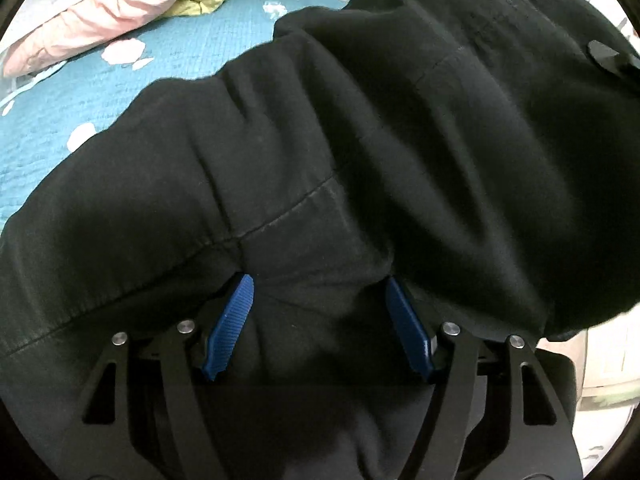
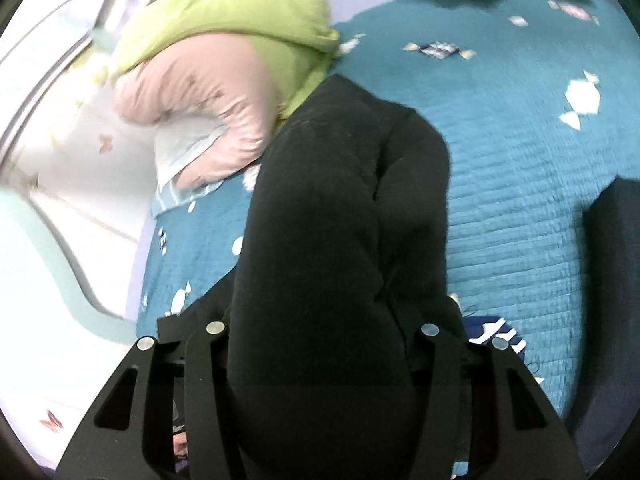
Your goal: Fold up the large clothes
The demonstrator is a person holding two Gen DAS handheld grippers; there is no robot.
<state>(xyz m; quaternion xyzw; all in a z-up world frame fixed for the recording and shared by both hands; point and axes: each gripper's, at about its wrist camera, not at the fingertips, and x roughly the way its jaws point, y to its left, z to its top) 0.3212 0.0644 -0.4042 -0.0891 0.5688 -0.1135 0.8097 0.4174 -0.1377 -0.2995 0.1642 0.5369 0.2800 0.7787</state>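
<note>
The teal quilted bedspread [image 2: 520, 184] filled the upper and right parts of both views, with a pink and green heap of bedding [image 2: 224, 80] at upper left. The black garment [image 1: 360, 152], a heavy sweatshirt-like piece, covered most of the left wrist view, its long axis running from lower left to upper right; a stitched seam crossed the centre.

In the right wrist view the same garment hung as a thick bunched column from the bottom centre up toward the middle of the frame, directly ahead of the tool.

The left gripper [image 1: 320, 312] stood partly open at lower centre, its blue pads [image 1: 232, 328] visible either side of a hump of cloth; the tips touched the fabric, but a firm pinch could not be confirmed.

The right gripper [image 2: 320, 344] had its fingertips buried in the cloth and appeared clamped on it.

Judgement: the right hand was nearer to carrying the fold; the left needed to finish its grasp.
</note>
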